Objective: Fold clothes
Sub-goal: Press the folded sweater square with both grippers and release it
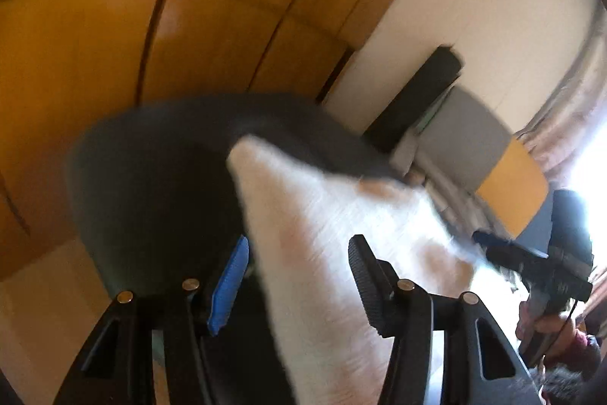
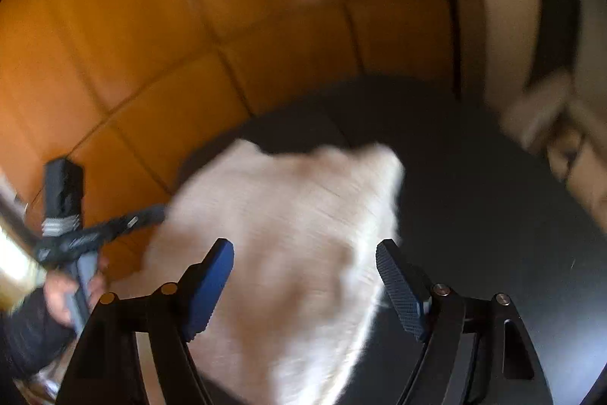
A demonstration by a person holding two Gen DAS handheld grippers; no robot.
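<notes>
My left gripper (image 1: 299, 276) and right gripper (image 2: 305, 285) both stand released — the white garment (image 2: 288, 215) lies between the jaws, unpinched, on the dark round table (image 2: 474, 196). It looks light, limp, fuzzy — I'd pinch a hem corner.

Orange wood wardrobe (image 1: 114, 37), cream wall (image 1: 474, 6), bright curtained window (image 1: 592, 154).

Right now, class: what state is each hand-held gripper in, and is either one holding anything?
Left hand-held gripper: open, pads not pressing the white cloth lying between them.
Right hand-held gripper: open, holding nothing; same cloth beneath it.
</notes>
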